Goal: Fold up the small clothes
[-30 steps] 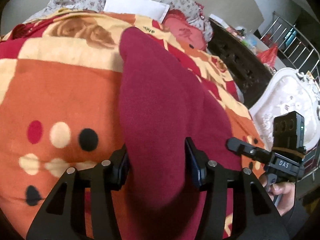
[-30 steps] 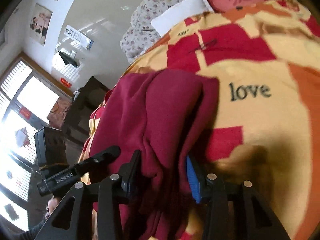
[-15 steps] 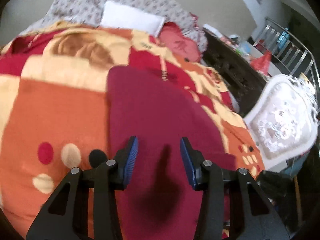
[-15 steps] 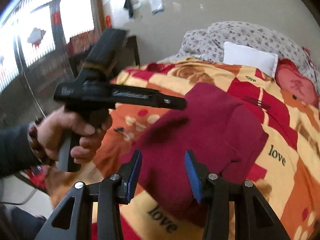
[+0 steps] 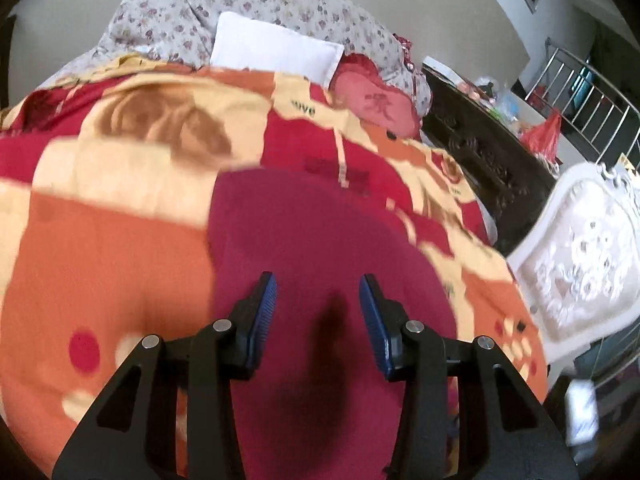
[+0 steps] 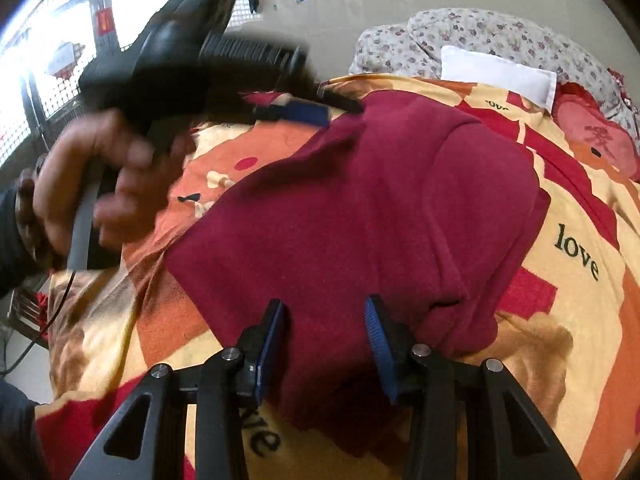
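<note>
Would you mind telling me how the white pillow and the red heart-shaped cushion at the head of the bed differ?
The white pillow is plain and rectangular; the red heart-shaped cushion is rounded and carries a stitched character. The white pillow leans on the floral bedding, while the red heart-shaped cushion lies lower, beside it, touching the patterned blanket. Both sit beyond the folded maroon garment.

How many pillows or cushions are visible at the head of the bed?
2. A white pillow leans on the floral bedding; a red heart-shaped cushion lies just right of it. More may be hidden under the blanket.
</note>
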`<state>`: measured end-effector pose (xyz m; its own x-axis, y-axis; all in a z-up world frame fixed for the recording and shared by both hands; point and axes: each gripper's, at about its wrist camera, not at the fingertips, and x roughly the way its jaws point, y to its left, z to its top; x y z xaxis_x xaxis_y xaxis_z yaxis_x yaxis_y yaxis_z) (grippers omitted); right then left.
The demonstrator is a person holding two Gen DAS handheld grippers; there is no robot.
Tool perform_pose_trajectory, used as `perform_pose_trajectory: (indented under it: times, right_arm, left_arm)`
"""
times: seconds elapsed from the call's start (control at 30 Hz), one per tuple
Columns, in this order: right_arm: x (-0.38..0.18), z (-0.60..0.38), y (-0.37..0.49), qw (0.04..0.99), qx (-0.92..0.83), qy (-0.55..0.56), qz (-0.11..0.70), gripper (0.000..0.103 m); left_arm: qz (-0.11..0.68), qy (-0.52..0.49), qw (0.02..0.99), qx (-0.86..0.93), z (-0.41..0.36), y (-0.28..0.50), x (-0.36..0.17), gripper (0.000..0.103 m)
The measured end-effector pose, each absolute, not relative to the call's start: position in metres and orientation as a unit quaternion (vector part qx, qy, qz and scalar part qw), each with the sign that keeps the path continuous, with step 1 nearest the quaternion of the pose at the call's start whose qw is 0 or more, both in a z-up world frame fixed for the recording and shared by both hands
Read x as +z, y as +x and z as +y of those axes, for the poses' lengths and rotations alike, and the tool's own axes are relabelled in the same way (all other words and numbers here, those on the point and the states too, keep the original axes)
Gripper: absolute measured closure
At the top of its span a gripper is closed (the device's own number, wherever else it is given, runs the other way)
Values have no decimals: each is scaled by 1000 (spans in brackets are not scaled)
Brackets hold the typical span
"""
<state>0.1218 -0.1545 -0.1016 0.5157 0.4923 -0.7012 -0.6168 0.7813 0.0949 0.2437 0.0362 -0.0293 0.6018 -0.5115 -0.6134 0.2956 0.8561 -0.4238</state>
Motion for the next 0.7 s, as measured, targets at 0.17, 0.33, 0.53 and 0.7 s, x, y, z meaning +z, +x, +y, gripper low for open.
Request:
perform_pose_trajectory:
  times: [0.17, 0.33, 0.53, 0.7]
  right_arm:
    - [-100, -151, 115, 869, 316, -93, 369, 63]
    - [-101, -150, 114, 870, 314, -97, 367, 63]
    - [-100, -152, 113, 869, 318, -87, 368, 63]
    - [-97, -146, 107, 873, 310, -105, 362, 62]
  left_arm:
    - [405, -137, 874, -230, 8, 288, -29, 61]
    - [442, -139, 861, -208, -3, 309, -84, 60]
    - [444, -115, 866, -197, -10, 308, -79, 60]
    - [410, -140, 871, -231, 4, 282, -46, 60]
